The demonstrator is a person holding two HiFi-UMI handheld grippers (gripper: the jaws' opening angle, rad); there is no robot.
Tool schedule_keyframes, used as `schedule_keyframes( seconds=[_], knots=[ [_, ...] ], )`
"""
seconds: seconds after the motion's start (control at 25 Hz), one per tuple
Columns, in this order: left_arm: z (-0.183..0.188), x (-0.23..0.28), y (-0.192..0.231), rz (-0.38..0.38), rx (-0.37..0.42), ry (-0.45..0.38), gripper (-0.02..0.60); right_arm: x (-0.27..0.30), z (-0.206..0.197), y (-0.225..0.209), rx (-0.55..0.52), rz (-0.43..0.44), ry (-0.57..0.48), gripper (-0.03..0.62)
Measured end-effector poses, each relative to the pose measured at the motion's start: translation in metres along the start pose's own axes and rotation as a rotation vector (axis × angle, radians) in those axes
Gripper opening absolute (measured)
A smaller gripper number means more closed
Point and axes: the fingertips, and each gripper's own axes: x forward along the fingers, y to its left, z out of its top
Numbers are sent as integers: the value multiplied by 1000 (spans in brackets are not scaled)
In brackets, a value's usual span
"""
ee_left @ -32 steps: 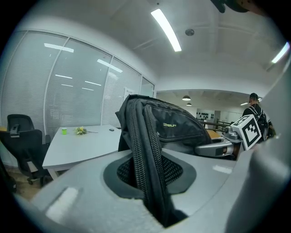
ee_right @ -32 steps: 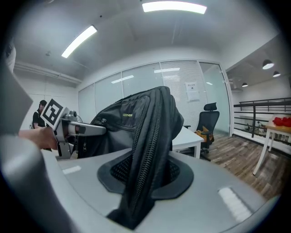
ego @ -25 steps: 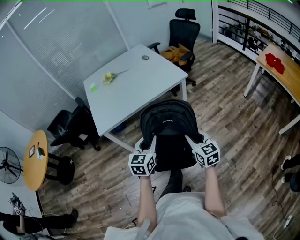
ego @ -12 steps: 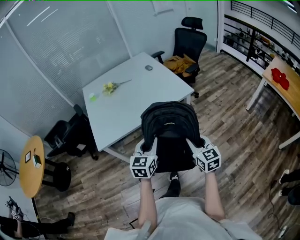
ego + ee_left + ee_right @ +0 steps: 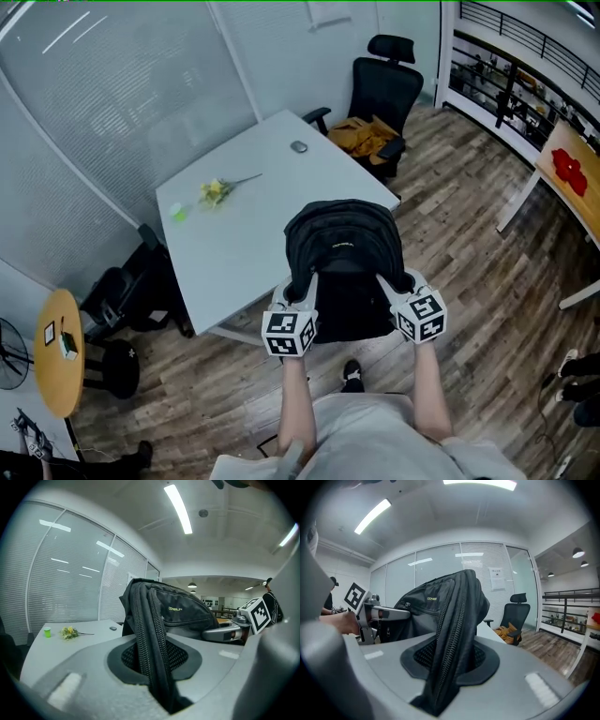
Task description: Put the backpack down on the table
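Note:
A black backpack (image 5: 342, 248) hangs in the air between my two grippers, at the near edge of the white table (image 5: 244, 234). My left gripper (image 5: 302, 292) is shut on the bag's left side; in the left gripper view a zippered fold of the backpack (image 5: 152, 639) is pinched between the jaws. My right gripper (image 5: 394, 286) is shut on the right side, and the right gripper view shows the zippered edge of the backpack (image 5: 452, 634) clamped the same way. Each gripper view shows the other gripper (image 5: 234, 627) (image 5: 379, 613) across the bag.
On the table lie a yellow flower (image 5: 216, 190), a small green cup (image 5: 178, 214) and a small dark round object (image 5: 299, 146). A black office chair (image 5: 384, 89) with orange cloth stands behind the table, another black chair (image 5: 122, 286) at its left, a round wooden stool (image 5: 56, 352) beyond.
Both grippers and the backpack have come closer to the table; the bag now hangs over the table's near edge instead of over the floor. The grips are unchanged.

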Motion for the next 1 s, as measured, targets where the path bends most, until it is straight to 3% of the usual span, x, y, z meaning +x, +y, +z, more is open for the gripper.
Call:
schedule_keyframes(
  seconds=[0.6, 1.0],
  knots=[
    [-1, 72, 70, -16, -39, 13, 67, 97, 5, -34, -4, -5, 35, 95],
    [13, 134, 138, 46, -32, 45, 63, 193, 19, -63, 22, 36, 49, 95]
  ],
)
